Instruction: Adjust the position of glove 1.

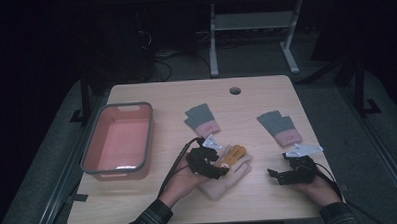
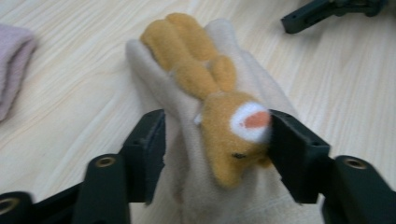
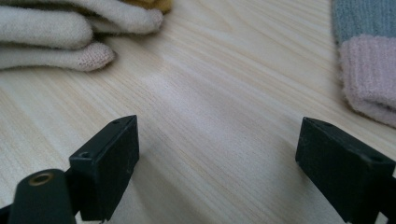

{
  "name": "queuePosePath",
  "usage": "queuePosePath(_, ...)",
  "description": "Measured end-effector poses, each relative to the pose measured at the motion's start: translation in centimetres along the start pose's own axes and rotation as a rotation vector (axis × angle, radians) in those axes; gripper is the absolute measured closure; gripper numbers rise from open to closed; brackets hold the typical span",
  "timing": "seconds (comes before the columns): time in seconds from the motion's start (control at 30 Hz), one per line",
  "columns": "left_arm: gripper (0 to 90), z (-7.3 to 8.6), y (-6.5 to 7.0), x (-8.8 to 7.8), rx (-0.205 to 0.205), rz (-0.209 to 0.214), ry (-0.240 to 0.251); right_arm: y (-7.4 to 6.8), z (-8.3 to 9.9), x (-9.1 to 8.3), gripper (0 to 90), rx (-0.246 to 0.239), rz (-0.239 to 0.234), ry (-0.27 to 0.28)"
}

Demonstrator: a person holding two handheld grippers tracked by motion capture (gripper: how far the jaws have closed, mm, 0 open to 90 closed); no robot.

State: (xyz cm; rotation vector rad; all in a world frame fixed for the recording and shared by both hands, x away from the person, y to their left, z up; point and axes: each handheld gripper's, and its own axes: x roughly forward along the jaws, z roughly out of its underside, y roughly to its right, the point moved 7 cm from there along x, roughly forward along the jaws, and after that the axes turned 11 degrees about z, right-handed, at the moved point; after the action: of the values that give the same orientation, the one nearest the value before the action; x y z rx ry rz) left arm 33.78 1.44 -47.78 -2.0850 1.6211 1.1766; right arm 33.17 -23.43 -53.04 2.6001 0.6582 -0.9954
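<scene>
Presently, findings as follows.
Counter: light wood-grain counter, viewed from above.
Cream glove: cream glove lies flat near the counter's front edge, at about 6 o'clock from the counter's middle; its fingers point toward 1 o'clock in the high view.
Plush toy: small orange plush animal lies on top of the cream glove, its white and orange muzzle turned toward one jaw in the left gripper view.
Left gripper: left gripper sits over the wrist end of the cream glove, held in the person's left hand.
Left jaws: parted, standing on either side of glove and plush toy; one jaw is at the toy's muzzle, the other just clear of the glove's edge; no squeeze visible.
Right gripper: right gripper rests low over bare counter at 3 o'clock from the cream glove, apart from it.
Right jaws: wide apart, nothing between them but wood.
Grey-pink gloves: one pair at 12 o'clock from the left gripper; a second pair at 12 o'clock from the right gripper.
Bin: pink bin with grey rim at 9 o'clock on the counter, well apart from both grippers.
</scene>
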Motion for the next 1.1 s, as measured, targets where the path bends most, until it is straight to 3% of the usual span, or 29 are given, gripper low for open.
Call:
queuePosePath(0.1,26.5,0.0,-0.3,-0.1,-0.018,-0.011,0.013,0.0,0.0,0.0,12.9,0.000,0.000,0.000)
queuePosePath(0.3,14.2,0.5,0.0,-0.3,-0.001,0.011,0.005,0.0,0.0,0.0,12.9,0.000,0.000,0.001)
queuePosePath(0.53,12.6,1.9,-0.1,1.2,-0.003,0.018,-0.051,0.0,0.0,0.0,12.9,-0.001,-0.001,0.001)
queuePosePath(0.7,12.6,2.4,-0.2,2.0,-0.002,0.008,-0.071,0.0,0.0,0.0,12.9,0.000,0.000,0.001)
queuePosePath(0.8,12.7,2.7,-0.3,2.4,-0.028,0.019,-0.062,0.0,0.0,0.0,12.9,0.000,0.000,0.001)
queuePosePath(0.83,13.8,2.9,-0.4,2.4,-0.014,0.031,-0.081,0.0,0.0,0.0,12.9,0.000,0.000,0.001)
queuePosePath(0.9,17.7,2.9,-0.2,2.5,-0.020,0.041,-0.061,0.0,0.0,0.0,12.9,-0.001,0.000,0.001)
queuePosePath(1.1,39.9,3.0,-0.1,2.2,-0.011,0.070,-0.044,0.0,0.0,0.0,12.9,-0.001,0.000,0.001)
